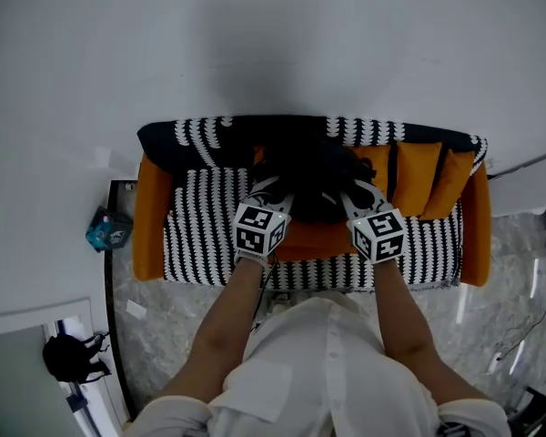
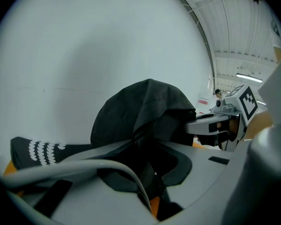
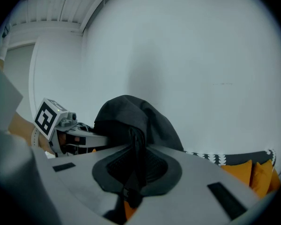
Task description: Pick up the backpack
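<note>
While the backpack sits on the sofa just ahead, the fingers of your left gripper and right gripper pinch its black fabric; the grasp seems set, so lift both evenly.

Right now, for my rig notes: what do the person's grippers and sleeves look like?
The left gripper and right gripper have pale grey jaws with dark pads. Each carries a white cube with black square markers. The person wears a white shirt.

Plain white wall behind. Low orange sofa set against it, draped with black-and-white patterned throw. Orange cushions at right end. Grey marbled floor in front.
</note>
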`<state>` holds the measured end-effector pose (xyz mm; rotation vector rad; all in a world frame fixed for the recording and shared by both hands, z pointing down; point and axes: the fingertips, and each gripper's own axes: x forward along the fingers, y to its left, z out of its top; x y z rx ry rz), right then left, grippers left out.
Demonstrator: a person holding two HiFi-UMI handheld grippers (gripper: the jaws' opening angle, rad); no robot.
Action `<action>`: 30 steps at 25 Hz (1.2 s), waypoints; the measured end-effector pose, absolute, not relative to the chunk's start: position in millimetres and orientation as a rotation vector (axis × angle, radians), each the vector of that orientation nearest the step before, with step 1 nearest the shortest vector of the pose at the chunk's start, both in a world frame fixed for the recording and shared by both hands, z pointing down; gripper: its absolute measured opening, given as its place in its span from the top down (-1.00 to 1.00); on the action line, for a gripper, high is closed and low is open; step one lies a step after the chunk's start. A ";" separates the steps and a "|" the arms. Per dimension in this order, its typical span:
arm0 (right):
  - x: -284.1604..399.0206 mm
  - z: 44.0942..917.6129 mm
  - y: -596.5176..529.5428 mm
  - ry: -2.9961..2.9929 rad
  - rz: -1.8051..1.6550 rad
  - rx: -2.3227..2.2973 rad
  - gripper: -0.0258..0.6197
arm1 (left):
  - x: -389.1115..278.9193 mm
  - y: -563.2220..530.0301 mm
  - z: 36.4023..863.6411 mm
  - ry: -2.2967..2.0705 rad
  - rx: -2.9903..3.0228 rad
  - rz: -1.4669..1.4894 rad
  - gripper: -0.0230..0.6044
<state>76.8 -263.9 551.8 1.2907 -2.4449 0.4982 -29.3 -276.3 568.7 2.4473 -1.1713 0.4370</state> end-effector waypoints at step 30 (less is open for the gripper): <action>75.0 473.9 -250.2 -2.527 0.371 1.366 0.81 | -37.6 -248.5 482.4 -1.203 2.495 0.320 0.71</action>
